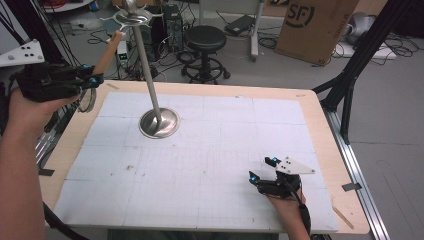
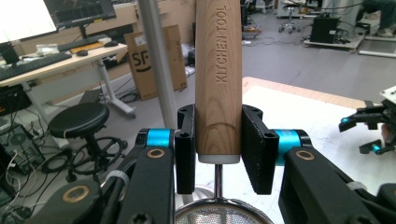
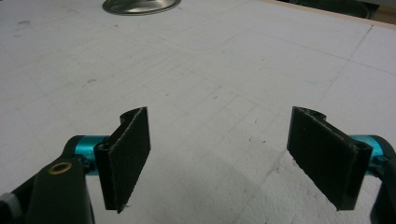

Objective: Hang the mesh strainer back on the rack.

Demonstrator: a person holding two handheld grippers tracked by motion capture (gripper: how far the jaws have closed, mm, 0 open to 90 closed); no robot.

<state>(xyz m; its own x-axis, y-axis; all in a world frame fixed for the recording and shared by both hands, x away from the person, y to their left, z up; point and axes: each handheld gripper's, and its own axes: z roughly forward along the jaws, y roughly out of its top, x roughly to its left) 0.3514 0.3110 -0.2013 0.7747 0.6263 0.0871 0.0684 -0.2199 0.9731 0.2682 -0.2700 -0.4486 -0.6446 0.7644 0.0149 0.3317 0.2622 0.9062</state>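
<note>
A strainer with a wooden handle [image 2: 218,79] marked "KITCHEN TOOL" sits between the pads of my left gripper [image 2: 218,144], which is shut on the handle near its lower end. The mesh bowl [image 2: 219,215] shows just below the jaws. In the high view the left gripper [image 1: 95,80] is raised at the table's far left. The handle [image 1: 109,52] slants up toward the hooked top [image 1: 131,17] of a metal stand [image 1: 150,75]. My right gripper [image 1: 265,170] rests low at the near right, and its jaws [image 3: 229,158] stand open over bare mat.
The stand's round steel base [image 1: 159,122] sits on the white gridded mat [image 1: 210,165] at the far left centre. Beyond the table are a black stool [image 1: 205,37] and a cardboard box [image 1: 315,25]. Wooden table edge [image 1: 330,125] frames the mat.
</note>
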